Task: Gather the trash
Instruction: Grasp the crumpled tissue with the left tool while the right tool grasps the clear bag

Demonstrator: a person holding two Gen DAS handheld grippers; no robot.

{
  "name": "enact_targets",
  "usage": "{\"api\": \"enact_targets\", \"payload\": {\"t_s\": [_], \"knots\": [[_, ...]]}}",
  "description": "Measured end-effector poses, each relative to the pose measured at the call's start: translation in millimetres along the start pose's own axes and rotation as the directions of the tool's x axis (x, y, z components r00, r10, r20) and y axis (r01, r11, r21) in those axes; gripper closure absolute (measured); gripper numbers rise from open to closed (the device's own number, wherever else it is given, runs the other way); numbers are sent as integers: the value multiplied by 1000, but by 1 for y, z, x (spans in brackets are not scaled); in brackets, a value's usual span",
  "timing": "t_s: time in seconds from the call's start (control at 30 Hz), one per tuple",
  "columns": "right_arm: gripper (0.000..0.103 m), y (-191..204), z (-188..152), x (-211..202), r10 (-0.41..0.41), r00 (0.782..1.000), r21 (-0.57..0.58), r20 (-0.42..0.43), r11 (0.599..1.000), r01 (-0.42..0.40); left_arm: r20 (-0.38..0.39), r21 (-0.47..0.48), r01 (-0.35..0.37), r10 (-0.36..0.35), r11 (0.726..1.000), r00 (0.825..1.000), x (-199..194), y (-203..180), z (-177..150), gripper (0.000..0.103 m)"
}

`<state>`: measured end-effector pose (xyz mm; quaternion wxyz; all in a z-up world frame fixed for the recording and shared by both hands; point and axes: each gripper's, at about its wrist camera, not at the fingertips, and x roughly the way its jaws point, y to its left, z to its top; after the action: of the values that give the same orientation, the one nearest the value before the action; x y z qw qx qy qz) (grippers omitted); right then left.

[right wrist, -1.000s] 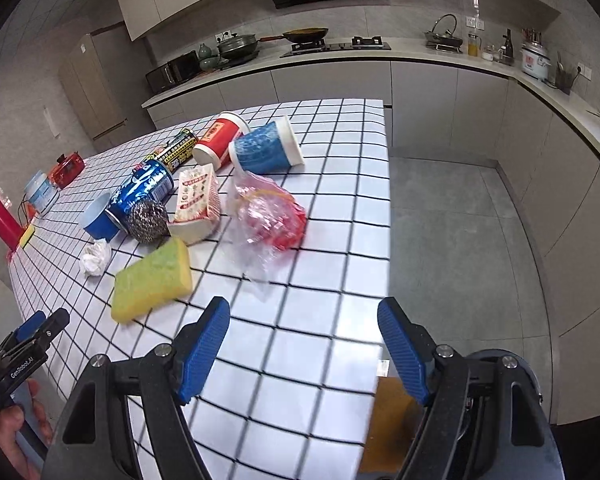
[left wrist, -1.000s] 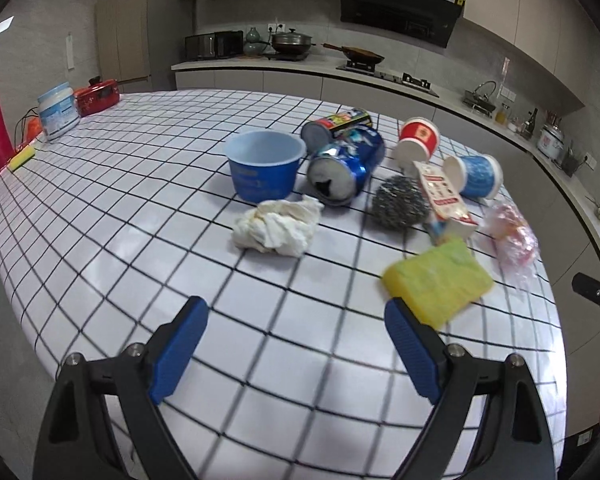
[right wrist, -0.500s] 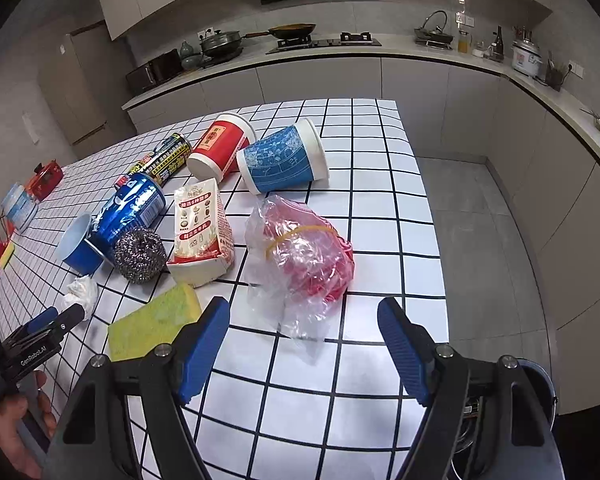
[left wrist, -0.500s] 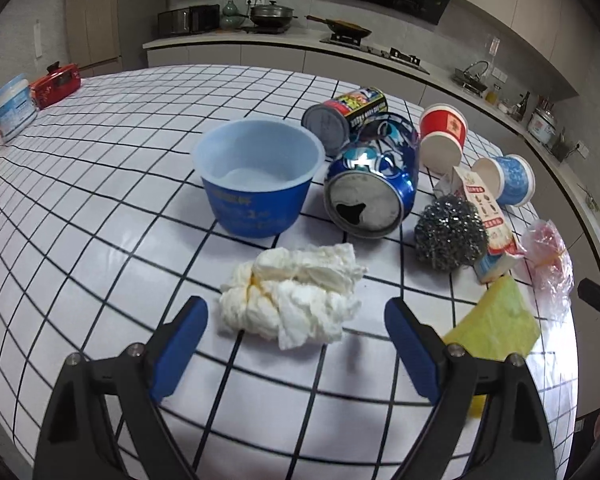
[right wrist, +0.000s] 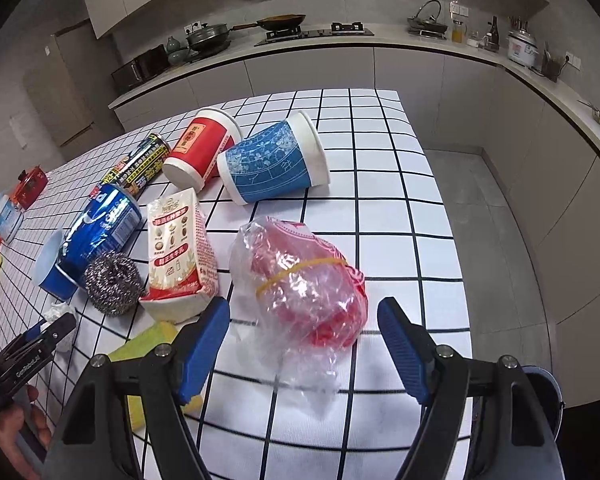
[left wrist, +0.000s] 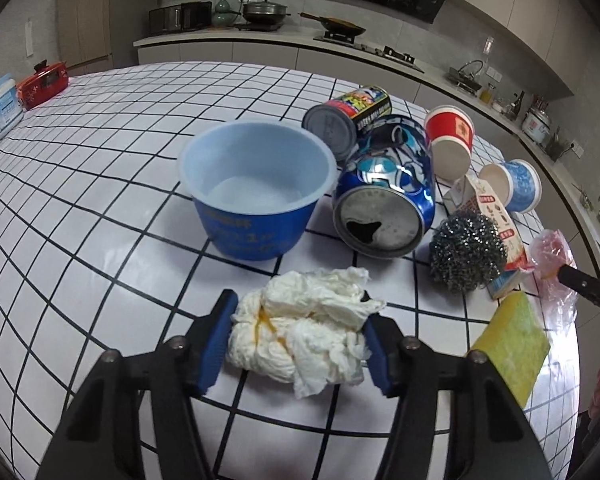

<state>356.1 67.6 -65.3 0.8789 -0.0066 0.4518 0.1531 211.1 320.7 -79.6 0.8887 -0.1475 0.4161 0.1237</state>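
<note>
My left gripper [left wrist: 298, 342] is closing its jaws on the crumpled, yellow-stained paper tissue [left wrist: 306, 326], and the blue pads already press into both sides of the wad. It lies on the grid-patterned tablecloth [left wrist: 100, 168], just in front of the blue plastic tub [left wrist: 256, 192] at 12 o'clock.

My right gripper [right wrist: 304, 354] stands open and holds nothing. The clear plastic bag [right wrist: 300, 280], with something red inside and a yellow rubber band round it, sits between the pads toward 12 o'clock, not touched by either as far as I can tell.

What worries me on the left is the tissue's softness: I judge the pads could catch only an outer fold, so the wad might unravel or slip as I lift. The dented blue soda can [left wrist: 384, 196] and the steel scourer [left wrist: 466, 254] lie at about 1 and 2 o'clock, near enough to knock. On the right, the slick film may slide out of a shallow pinch, and the milk carton [right wrist: 180, 248] just beside the left pad could get nudged.

The blue tub stands upright and looks empty. The red paper cup [right wrist: 200, 150] and the blue paper cup [right wrist: 272, 160] lie on their sides; I cannot see into them. A round bin rim [right wrist: 542, 384] shows below the table's edge at 4 o'clock; I cannot see what is in it.
</note>
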Motion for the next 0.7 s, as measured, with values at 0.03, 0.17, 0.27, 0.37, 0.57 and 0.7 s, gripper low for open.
{"api": "enact_targets", "payload": {"t_s": [0.03,0.17,0.27,0.37,0.57,0.7], "knots": [[25,0,1,3,1,1000,1,-4,1000,-1,3,-7,11,-11,1000,1000,-2,1,-1,46],[25,0,5,14,12,1000,-3,-16,1000,-12,24,-9,20,-20,1000,1000,-13,1,-3,47],[25,1,6,20,28,999,-12,-20,1000,-28,32,-7,25,-25,1000,999,-21,0,-6,47],[25,3,7,23,42,999,-28,-20,999,-43,37,-1,32,-32,999,999,-26,-5,-8,47],[25,4,8,29,63,998,-58,-24,996,-64,38,21,44,-45,999,998,-29,-21,-10,47],[16,6,12,31,43,999,-86,-21,995,-45,41,34,46,-48,998,998,-32,-28,-11,47]]}}
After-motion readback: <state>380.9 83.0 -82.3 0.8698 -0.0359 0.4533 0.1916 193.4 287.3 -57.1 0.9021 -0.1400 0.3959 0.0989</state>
